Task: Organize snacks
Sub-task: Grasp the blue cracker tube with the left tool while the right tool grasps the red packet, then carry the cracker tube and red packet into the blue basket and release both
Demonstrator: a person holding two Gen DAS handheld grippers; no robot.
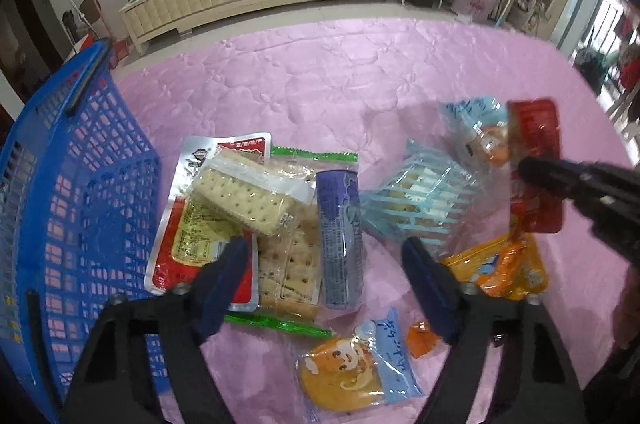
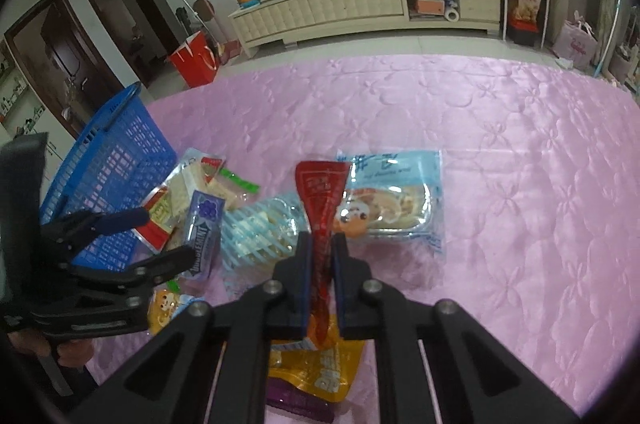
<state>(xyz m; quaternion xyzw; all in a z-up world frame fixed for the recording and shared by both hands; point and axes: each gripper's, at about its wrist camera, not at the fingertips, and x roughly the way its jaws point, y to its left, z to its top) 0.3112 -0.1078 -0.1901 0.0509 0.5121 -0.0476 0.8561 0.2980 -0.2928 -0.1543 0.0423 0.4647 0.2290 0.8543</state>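
Snack packs lie in a pile on a pink quilted cloth [image 1: 320, 72]. My left gripper [image 1: 324, 256] is open above a purple gum pack [image 1: 340, 236] and cracker packs [image 1: 244, 196]. My right gripper [image 2: 321, 244] is shut on a red snack packet [image 2: 322, 192], held upright above the cloth; the packet also shows in the left wrist view [image 1: 536, 144]. A blue plastic basket [image 1: 76, 192] stands at the left, also seen in the right wrist view [image 2: 120, 144]. A blue-striped pack [image 1: 420, 196], an orange pack [image 1: 504, 264] and a cartoon cake pack [image 1: 356, 372] lie nearby.
A light blue cake pack [image 2: 396, 200] lies beyond the red packet. A cream TV cabinet [image 2: 360, 8] and a red bag [image 2: 196, 60] stand on the floor past the cloth's far edge. The cloth stretches bare to the right [image 2: 540, 184].
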